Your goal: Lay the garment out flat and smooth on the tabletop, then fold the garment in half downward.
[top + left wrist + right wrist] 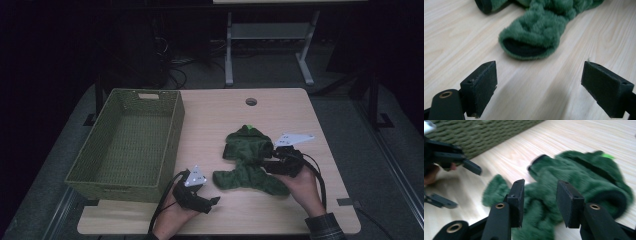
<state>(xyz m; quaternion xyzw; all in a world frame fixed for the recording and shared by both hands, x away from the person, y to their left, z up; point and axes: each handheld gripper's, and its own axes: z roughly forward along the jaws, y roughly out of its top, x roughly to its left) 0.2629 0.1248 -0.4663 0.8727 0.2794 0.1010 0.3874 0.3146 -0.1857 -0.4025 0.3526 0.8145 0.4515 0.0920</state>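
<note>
High view: your right gripper (272, 159) sits at the green fuzzy garment (247, 160) on the table (215, 120), basket (127, 142) off left. Right gripper view: jaws part-way closed, garment just beyond and below the pads (570, 203); can't tell if they press on it. Left gripper (539, 85) jaws wide, nothing between, a garment sleeve opening just ahead of the fingers (482, 85).

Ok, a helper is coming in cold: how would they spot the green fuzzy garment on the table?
Start at the wooden table with the woven green basket on its left side. To the basket's right lies the green fuzzy garment, crumpled between the two grippers. It is the one soft, furry thing there, with a bright green tag at its far end.
</note>
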